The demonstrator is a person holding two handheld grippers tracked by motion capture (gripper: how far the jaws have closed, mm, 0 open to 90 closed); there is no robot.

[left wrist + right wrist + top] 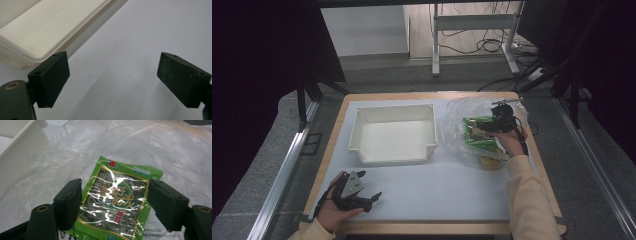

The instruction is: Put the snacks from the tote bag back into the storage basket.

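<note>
A green seaweed snack packet (117, 192) lies flat on a clear plastic bag (62, 157) at the table's right side. My right gripper (115, 202) straddles the packet, one black pad at each long edge, and the packet stays flat and unbent. In the high view this right gripper (496, 123) sits over the green packet (475, 131) inside the crumpled bag (457, 125). My left gripper (371, 185) rests near the table's front left, jaws wide apart. Between the left gripper's (113, 75) pads there is just bare white table.
A white plastic tray (394, 108) stands at the middle back, with nothing in it; its corner shows in the left gripper view (37, 32) and its wall in the right gripper view (20, 140). A yellowish item (489, 161) lies in the bag nearer me.
</note>
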